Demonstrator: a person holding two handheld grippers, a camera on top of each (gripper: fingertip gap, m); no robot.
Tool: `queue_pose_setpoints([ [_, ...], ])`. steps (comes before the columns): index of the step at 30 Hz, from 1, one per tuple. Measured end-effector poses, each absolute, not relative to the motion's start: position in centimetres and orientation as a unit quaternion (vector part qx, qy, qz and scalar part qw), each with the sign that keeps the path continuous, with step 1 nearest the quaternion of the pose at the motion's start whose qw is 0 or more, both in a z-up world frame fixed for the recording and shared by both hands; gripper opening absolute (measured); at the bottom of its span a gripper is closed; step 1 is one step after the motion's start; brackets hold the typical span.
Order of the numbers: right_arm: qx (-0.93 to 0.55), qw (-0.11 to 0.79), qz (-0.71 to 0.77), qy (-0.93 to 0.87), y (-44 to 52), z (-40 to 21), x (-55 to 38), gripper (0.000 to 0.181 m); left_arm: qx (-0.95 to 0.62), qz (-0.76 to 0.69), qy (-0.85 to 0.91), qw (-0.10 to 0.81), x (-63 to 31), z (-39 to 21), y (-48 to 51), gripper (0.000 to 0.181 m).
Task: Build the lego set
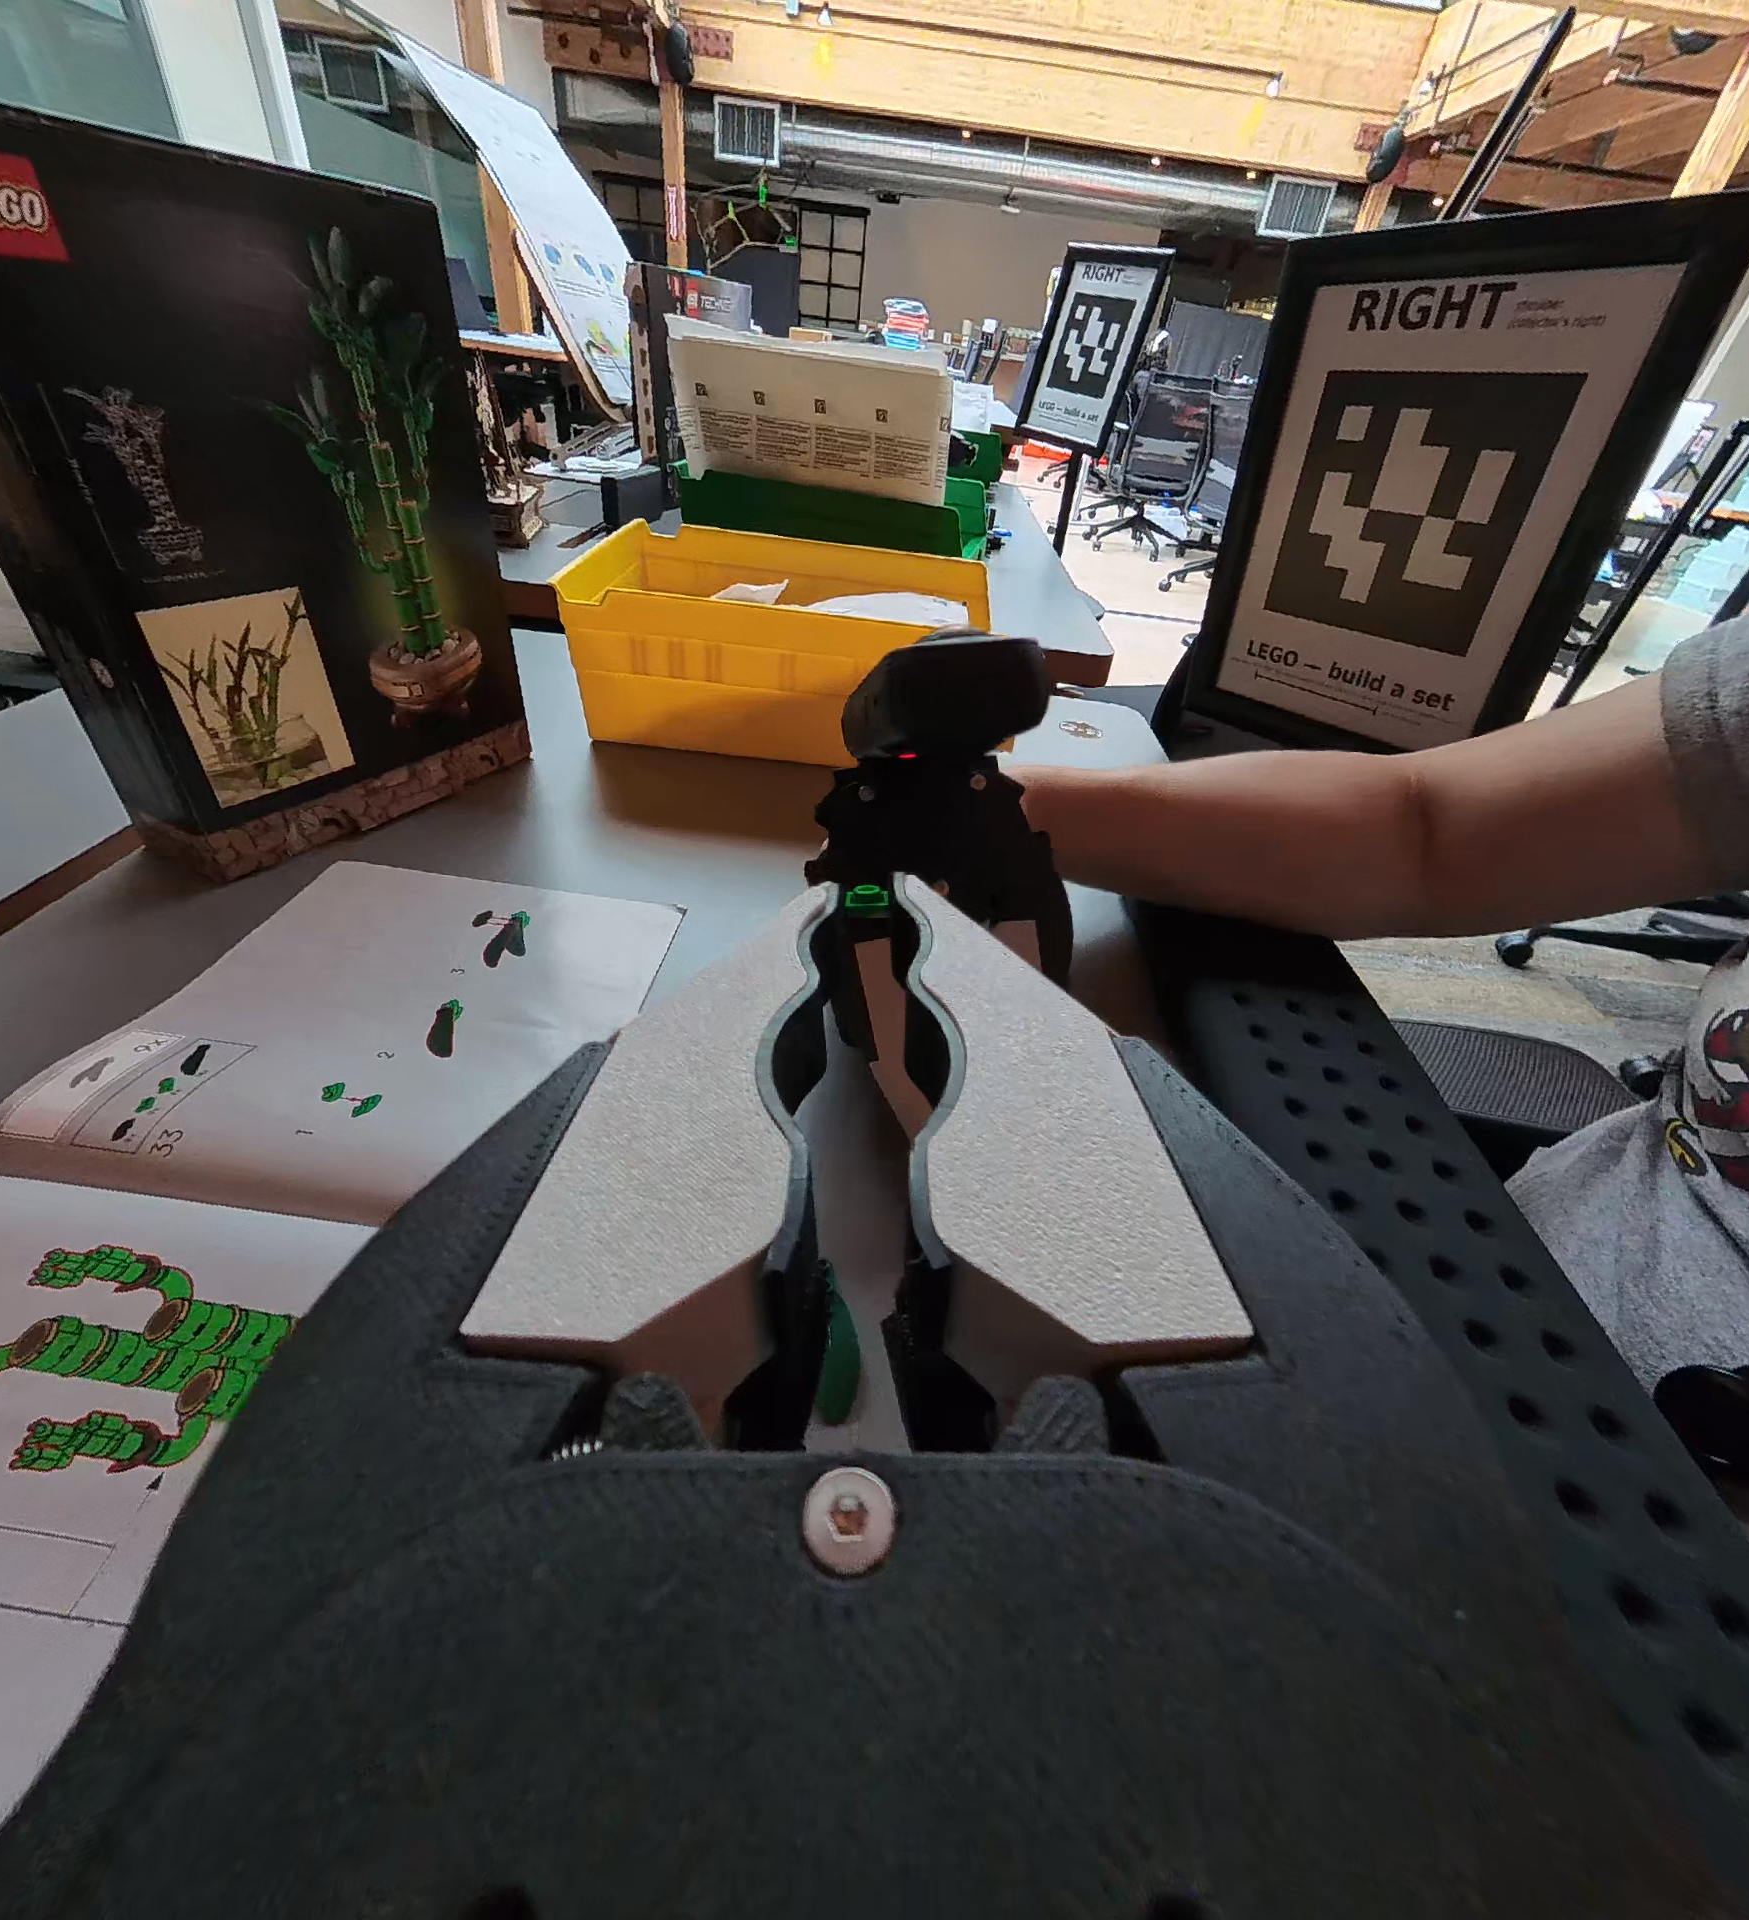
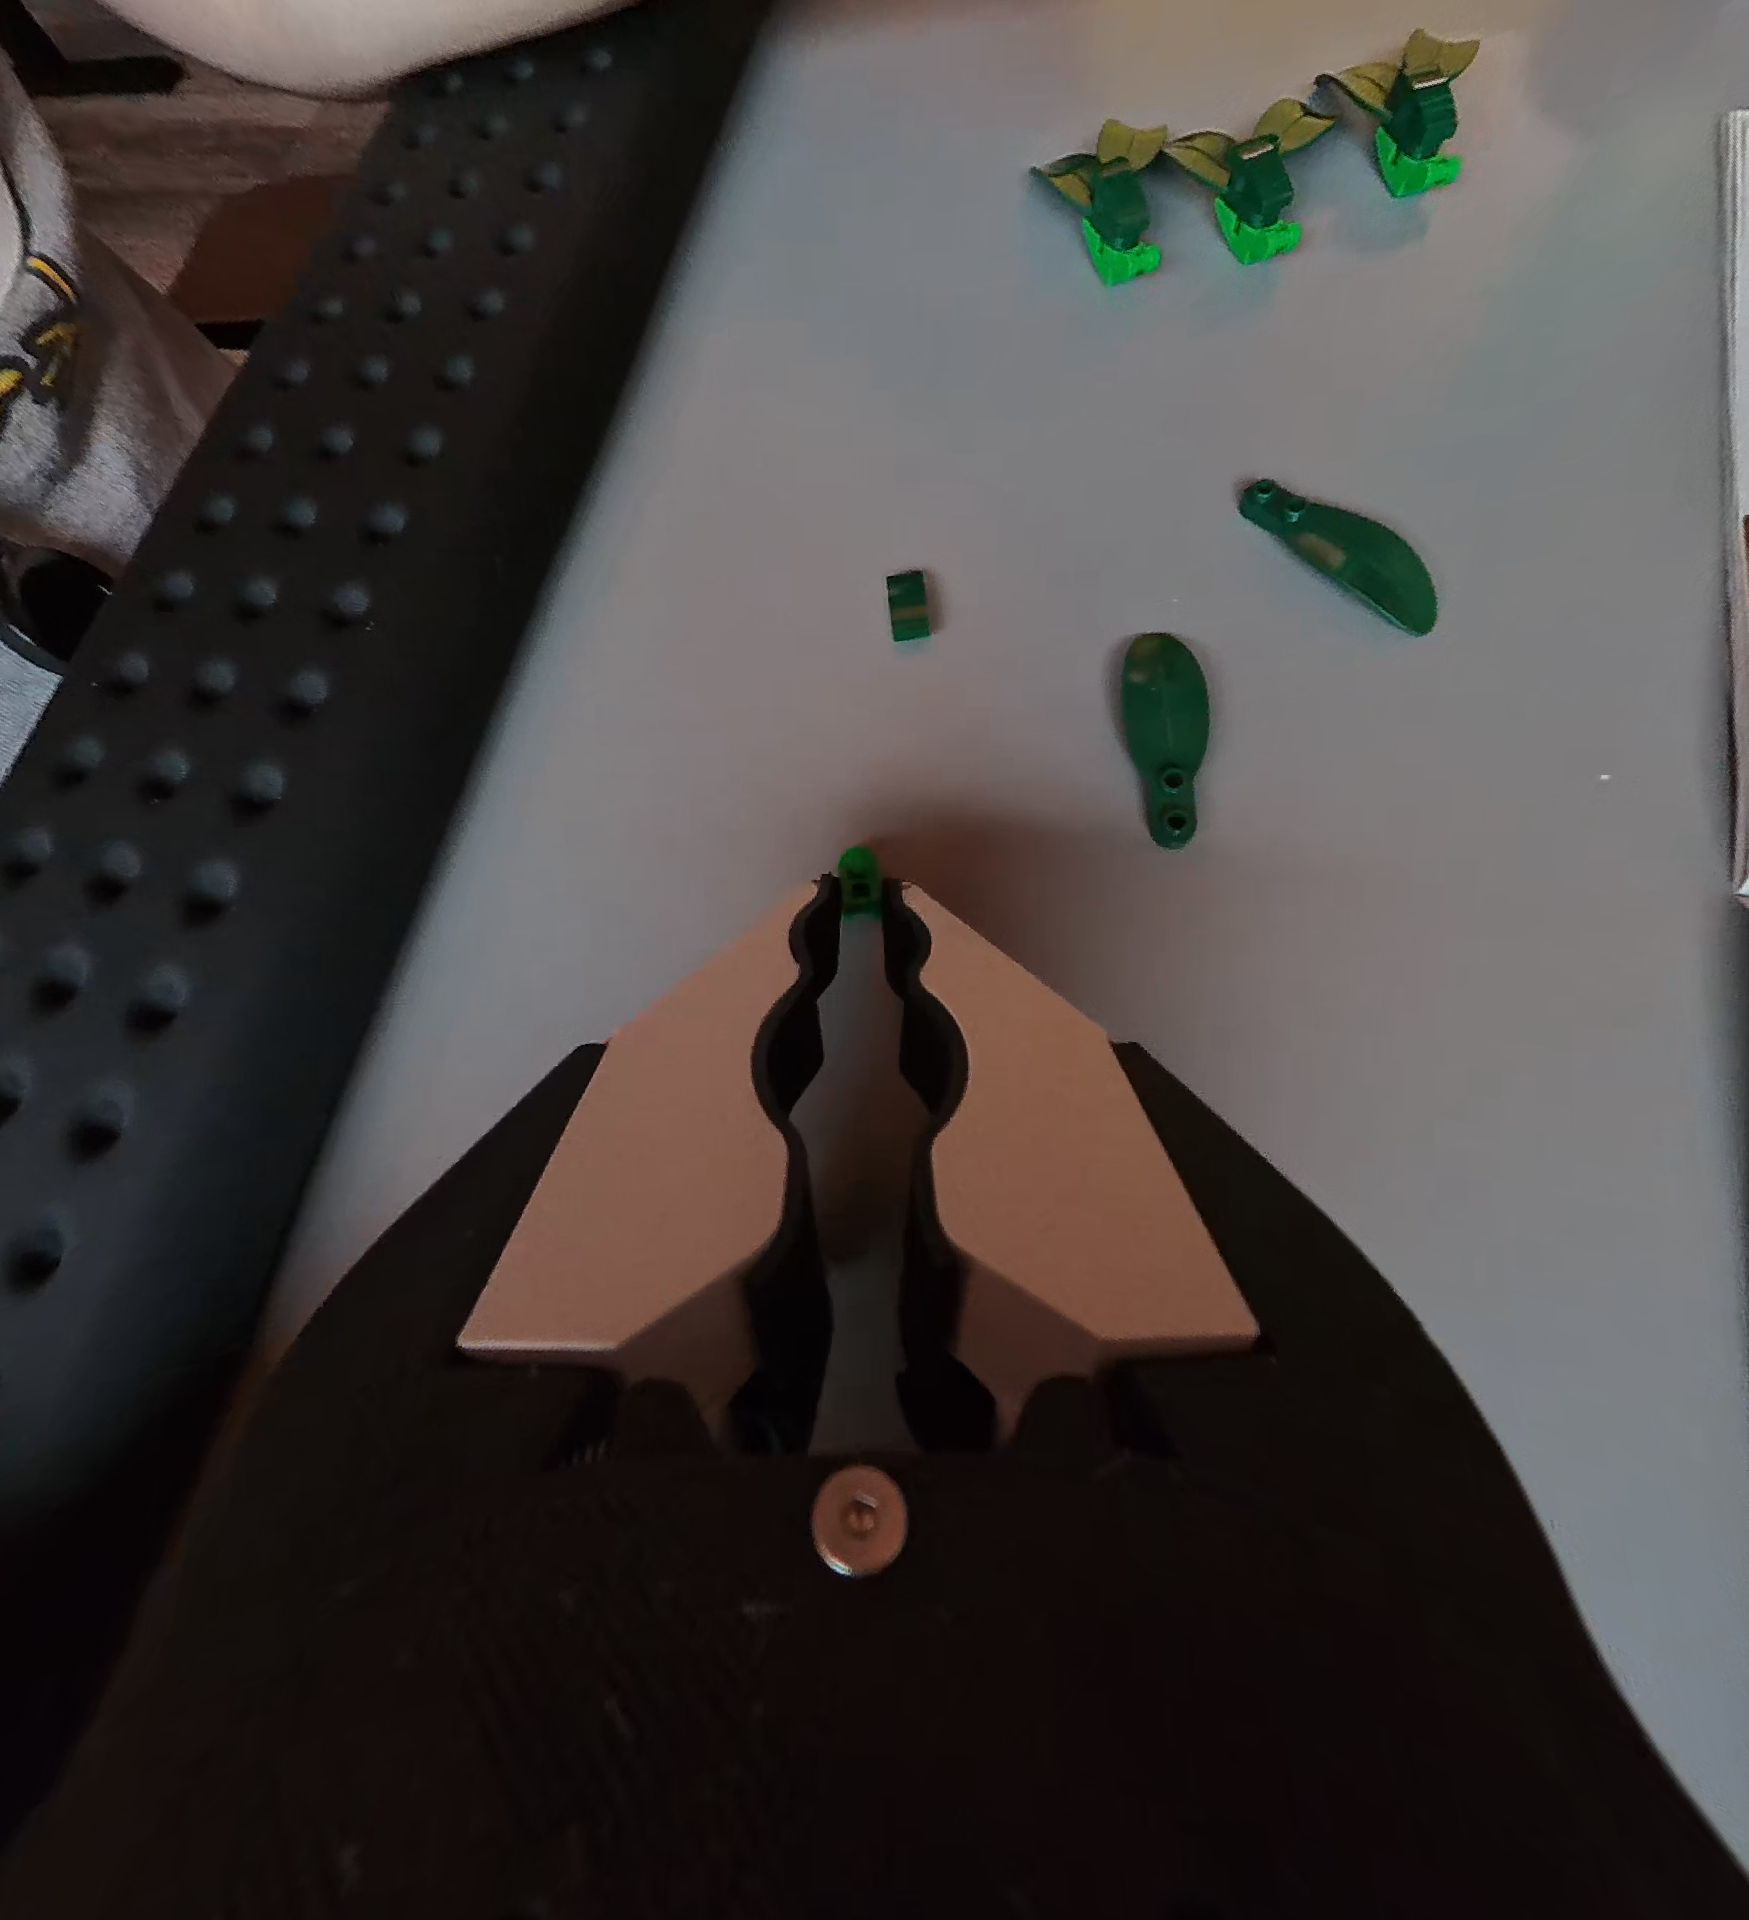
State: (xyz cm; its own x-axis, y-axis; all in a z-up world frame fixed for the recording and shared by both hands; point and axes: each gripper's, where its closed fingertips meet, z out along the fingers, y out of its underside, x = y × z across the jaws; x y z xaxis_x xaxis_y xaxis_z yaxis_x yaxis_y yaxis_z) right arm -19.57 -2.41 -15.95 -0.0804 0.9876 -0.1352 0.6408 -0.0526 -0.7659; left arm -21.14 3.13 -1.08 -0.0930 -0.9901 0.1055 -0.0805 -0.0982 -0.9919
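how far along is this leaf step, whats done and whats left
Done: three small leaf clusters stand finished in a row on the table. In hand: the left gripper and the right gripper each pinch a small bright green piece at the tips. Left: two dark green leaves and a small dark green tile lie loose, unattached.

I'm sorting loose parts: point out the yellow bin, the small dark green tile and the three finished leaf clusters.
yellow bin (image 1: 745, 665): left wrist view, front wall.
small dark green tile (image 2: 911, 606): right wrist view, top face.
leaf clusters (image 2: 1254, 197): right wrist view, middle cluster's stem.
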Motion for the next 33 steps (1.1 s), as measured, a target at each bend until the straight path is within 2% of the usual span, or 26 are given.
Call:
queue_pose_setpoints([
  [1, -0.634, 0.244, 0.364, -0.637, -2.5, -15.7, -19.4, 0.007, -0.522, -0.524, 0.522, 0.426, -21.1, -1.4, 3.1, 0.005],
  [10, -0.638, 0.434, 0.369, -0.519, 2.4, -8.0, -17.2, 0.006, -0.543, -0.473, 0.586, 0.372, -20.0, -5.3, 2.1, 0.006],
  [18, -0.635, 0.465, 0.396, -0.473, 3.1, -5.9, -17.7, 0.006, -0.524, -0.481, 0.591, 0.38, -19.3, -5.3, 1.4, 0.006],
  [27, -0.601, 0.518, 0.331, -0.511, 2.0, -3.9, -19.0, 0.006, -0.475, -0.47, 0.594, 0.448, -19.2, -3.2, 1.0, 0.006],
  [33, -0.589, 0.547, 0.305, -0.511, 1.8, -2.5, -18.9, 0.006, -0.462, -0.473, 0.593, 0.46, -19.3, -2.6, 0.7, 0.006],
])
